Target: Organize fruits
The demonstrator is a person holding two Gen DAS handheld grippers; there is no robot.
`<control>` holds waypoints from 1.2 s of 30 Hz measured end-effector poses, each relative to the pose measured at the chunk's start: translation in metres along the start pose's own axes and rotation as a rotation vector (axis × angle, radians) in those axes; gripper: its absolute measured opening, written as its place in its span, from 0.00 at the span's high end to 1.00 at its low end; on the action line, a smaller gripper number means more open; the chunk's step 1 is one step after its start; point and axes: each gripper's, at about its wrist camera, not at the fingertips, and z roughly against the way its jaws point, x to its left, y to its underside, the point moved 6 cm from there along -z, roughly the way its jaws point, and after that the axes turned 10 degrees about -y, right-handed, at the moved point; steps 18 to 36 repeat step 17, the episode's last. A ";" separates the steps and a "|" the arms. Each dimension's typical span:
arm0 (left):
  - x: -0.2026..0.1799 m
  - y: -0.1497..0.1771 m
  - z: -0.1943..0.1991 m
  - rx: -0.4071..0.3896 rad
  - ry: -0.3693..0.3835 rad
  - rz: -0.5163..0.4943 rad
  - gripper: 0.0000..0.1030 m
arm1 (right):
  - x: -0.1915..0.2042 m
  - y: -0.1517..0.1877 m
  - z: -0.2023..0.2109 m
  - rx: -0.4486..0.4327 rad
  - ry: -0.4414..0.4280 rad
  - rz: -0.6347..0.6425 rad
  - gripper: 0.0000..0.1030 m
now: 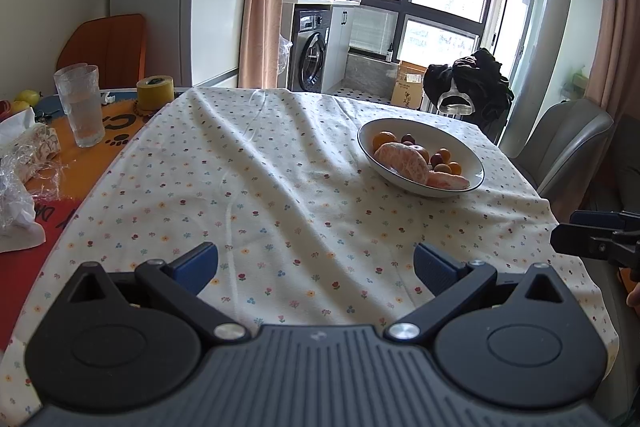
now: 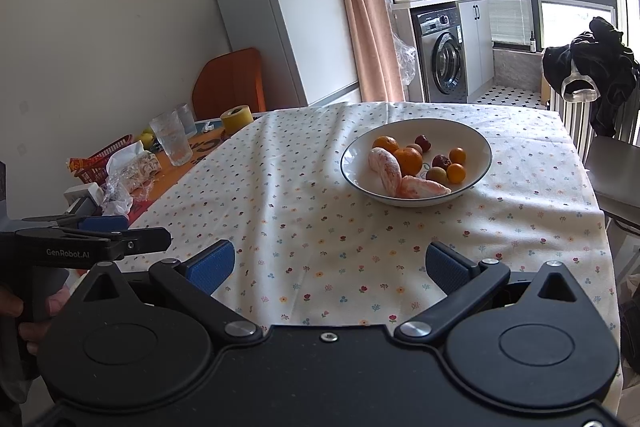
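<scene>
Left claw: the left claw (image 1: 316,269), black with blue ribbed pads, is spread wide and holds nothing, hovering above the near part of the cloth.
Right claw: the right claw (image 2: 331,267), of the same make, is also spread wide and empty.
Cloth: a cream floral-print tablecloth (image 2: 304,227) lies rumpled over the counter.
Bowl: a shallow white ceramic bowl with a dark rim (image 2: 482,163) stands on the cloth, well ahead of both claws and towards the far right.
Fruit: all of it lies inside the bowl: a peeled pale-orange citrus half (image 2: 385,167) touching a whole orange mandarin (image 2: 409,159), a second peeled piece (image 2: 424,187) at the near rim, small round orange kumquats (image 2: 456,173) and dark red dates (image 2: 422,142).
Left side: clear ribbed drinking glasses (image 1: 82,107) and a yellow tape roll (image 1: 155,91) stand on the bare orange counter (image 1: 120,125) beside the cloth.
</scene>
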 end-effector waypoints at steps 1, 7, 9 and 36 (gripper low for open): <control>0.000 0.000 0.000 0.000 0.000 0.000 0.00 | 0.000 0.000 0.000 0.000 0.001 -0.001 0.00; 0.000 0.002 -0.002 0.016 -0.003 0.007 0.00 | -0.001 0.001 -0.002 0.002 0.000 -0.010 0.00; 0.001 0.002 -0.003 0.016 -0.004 0.007 0.00 | -0.002 0.002 -0.002 0.004 0.000 -0.011 0.00; -0.002 0.003 -0.002 0.005 0.018 -0.005 0.00 | -0.003 0.003 -0.004 0.009 0.001 -0.014 0.00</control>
